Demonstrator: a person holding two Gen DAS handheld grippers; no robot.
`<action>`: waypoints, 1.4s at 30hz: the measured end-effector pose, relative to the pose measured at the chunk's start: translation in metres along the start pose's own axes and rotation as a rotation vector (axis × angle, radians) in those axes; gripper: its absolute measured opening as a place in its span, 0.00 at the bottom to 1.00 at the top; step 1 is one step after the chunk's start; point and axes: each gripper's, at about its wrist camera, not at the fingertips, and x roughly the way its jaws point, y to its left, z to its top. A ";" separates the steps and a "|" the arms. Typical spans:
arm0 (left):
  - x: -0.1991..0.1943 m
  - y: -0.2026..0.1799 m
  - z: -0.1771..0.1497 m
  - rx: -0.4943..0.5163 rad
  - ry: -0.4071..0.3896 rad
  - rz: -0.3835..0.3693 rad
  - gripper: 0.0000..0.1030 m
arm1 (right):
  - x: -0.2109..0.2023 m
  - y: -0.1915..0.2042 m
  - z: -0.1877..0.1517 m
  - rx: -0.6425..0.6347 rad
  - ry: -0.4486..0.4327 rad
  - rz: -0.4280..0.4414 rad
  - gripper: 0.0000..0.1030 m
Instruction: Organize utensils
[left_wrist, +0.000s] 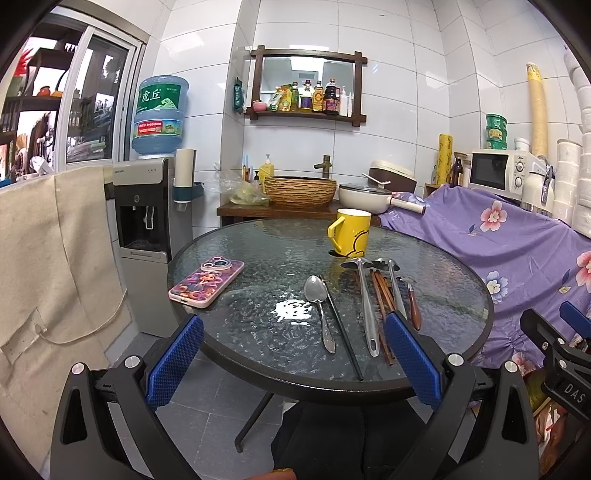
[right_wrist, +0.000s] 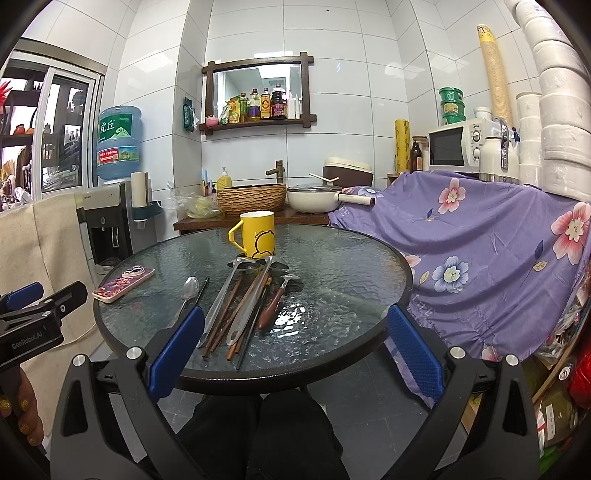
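Nearest the lens, the left gripper (left_wrist: 293, 354) hangs over the near rim of the round glass table (left_wrist: 236, 254) with its blue-padded jaws spread wide and nothing between them. The right gripper (right_wrist: 295, 352) is likewise gaping and empty, held at the table's near edge, with the person's dark-clad knees (right_wrist: 258, 435) below.

The utensils lie loose on the glass. A steel spoon (left_wrist: 320, 306) lies alone toward the middle, with a thin black chopstick (left_wrist: 341, 332) just beside it. To their right is a cluster: a long steel ladle (left_wrist: 364, 302), a second steel ladle (left_wrist: 391, 280), several brown wooden chopsticks (left_wrist: 382, 295) between and under them, and a small spoon with a reddish wooden handle (left_wrist: 413, 304) at the far right. All point roughly toward the yellow mug (left_wrist: 351, 232), which stands upright just behind the ladle bowls.

A phone in a patterned pink case (left_wrist: 207, 280) lies well apart on the table's left side. Behind are a water dispenser (left_wrist: 146, 221), a woven basket (left_wrist: 300, 190), and purple flowered cloth (left_wrist: 517, 236) to the right.
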 end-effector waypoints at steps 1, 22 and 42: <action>0.000 0.000 0.001 -0.001 0.002 -0.008 0.94 | 0.000 0.000 0.000 -0.001 0.002 0.000 0.95; 0.048 -0.004 -0.014 0.028 0.149 -0.083 0.94 | 0.033 0.004 -0.007 -0.030 0.089 0.058 0.95; 0.181 0.011 0.009 0.032 0.445 -0.135 0.67 | 0.185 -0.015 0.015 0.006 0.435 0.139 0.73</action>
